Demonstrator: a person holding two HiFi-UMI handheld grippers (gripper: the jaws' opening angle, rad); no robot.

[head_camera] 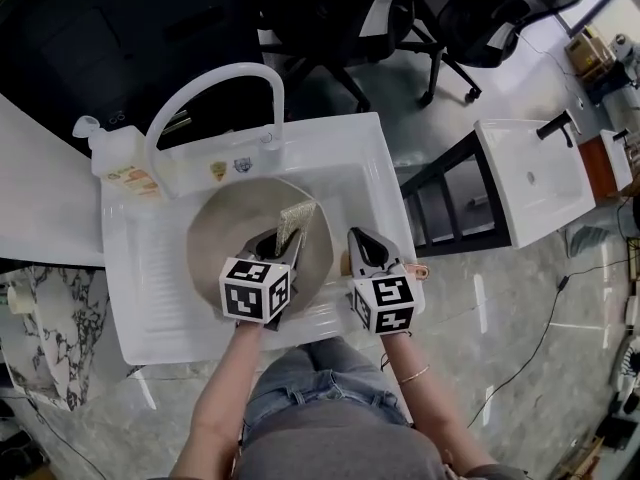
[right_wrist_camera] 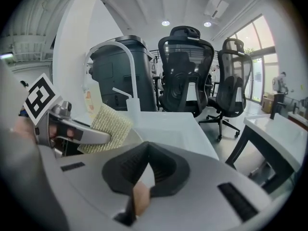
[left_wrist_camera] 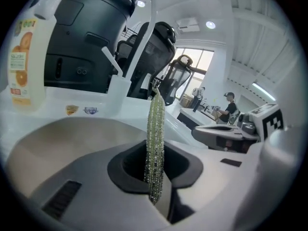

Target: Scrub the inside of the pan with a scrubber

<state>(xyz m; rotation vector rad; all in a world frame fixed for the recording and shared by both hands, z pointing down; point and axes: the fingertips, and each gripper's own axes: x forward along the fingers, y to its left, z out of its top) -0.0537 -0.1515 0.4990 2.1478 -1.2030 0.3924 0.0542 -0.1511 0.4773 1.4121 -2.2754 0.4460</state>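
While the left gripper pinches the scrubber upright over the pan in the sink, the right gripper, beside the pan, clamps what seems its handle.

A white sink with an arched tap, a detergent bottle at its back-left corner; black office chairs beyond, a second basin at right.
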